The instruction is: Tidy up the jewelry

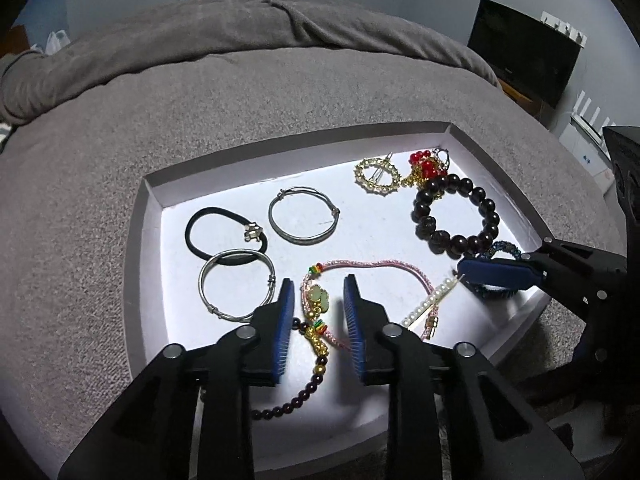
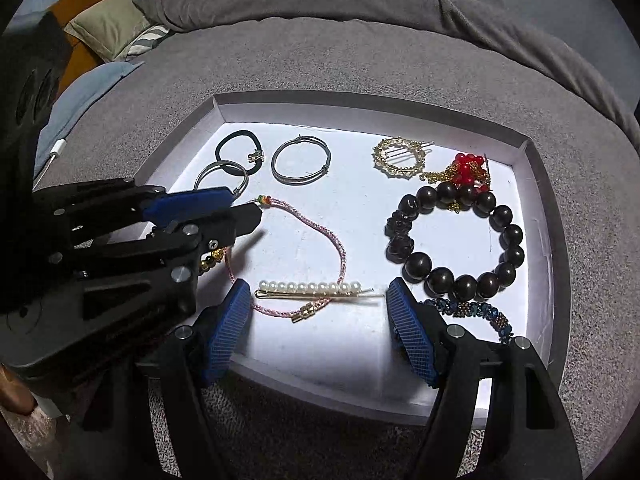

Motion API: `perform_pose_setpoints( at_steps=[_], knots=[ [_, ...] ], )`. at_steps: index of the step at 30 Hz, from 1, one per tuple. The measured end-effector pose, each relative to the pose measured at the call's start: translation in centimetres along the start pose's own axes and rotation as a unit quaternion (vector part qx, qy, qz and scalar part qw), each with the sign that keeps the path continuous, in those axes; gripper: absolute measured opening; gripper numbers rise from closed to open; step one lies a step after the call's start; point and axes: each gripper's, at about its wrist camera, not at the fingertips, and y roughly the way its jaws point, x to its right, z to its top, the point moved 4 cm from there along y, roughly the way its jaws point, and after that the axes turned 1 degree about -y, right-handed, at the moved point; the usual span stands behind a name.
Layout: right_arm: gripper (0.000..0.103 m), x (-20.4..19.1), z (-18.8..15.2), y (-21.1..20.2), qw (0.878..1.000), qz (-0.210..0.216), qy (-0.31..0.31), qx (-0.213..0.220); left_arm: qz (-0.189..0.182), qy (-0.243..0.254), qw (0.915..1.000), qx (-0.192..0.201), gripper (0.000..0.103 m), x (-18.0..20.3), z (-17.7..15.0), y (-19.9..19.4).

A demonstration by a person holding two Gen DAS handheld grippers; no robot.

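Note:
A white tray (image 1: pixel 144 216) on a grey bed holds jewelry. My left gripper (image 1: pixel 319 286) is open, its jaws on either side of the green clover charm (image 1: pixel 317 296) of a pink cord bracelet (image 1: pixel 372 265). It also shows in the right wrist view (image 2: pixel 244 204). My right gripper (image 2: pixel 316 292) is open low over the tray, with a pearl hair clip (image 2: pixel 312 289) between its fingers. A dark bead bracelet (image 2: pixel 456 236), a blue beaded bracelet (image 2: pixel 476 312), two silver bangles (image 1: pixel 304 216) (image 1: pixel 236 284) and a black hair tie (image 1: pixel 216 228) lie around.
A gold round brooch (image 1: pixel 378 178) and red bead cluster (image 1: pixel 426 164) sit at the tray's far right. A thin dark bead string (image 1: pixel 296 396) lies by the near rim. A folded grey blanket (image 1: pixel 240 32) lies behind; a dark screen (image 1: pixel 524 50) stands right.

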Motion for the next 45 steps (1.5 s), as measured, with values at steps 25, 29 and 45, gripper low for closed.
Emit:
perform_pose_setpoints(
  at_steps=[25, 29, 45],
  knots=[
    [0.071, 2.5, -3.5, -13.5, 0.992, -0.008, 0.054, 0.117, 0.016, -0.002, 0.9963, 0.084, 0.047, 0.8, -2.2, -12.2],
    [0.077, 3.1, -4.4, -15.6, 0.988, -0.016, 0.063, 0.137, 0.024, 0.009, 0.9947, 0.100, 0.054, 1.8, -3.0, -14.0],
    [0.098, 3.3, -6.8, -17.8, 0.983, -0.014, 0.077, 0.166, 0.064, 0.009, 0.9893, 0.131, 0.093, 2.9, -5.4, -17.2]
  ],
)
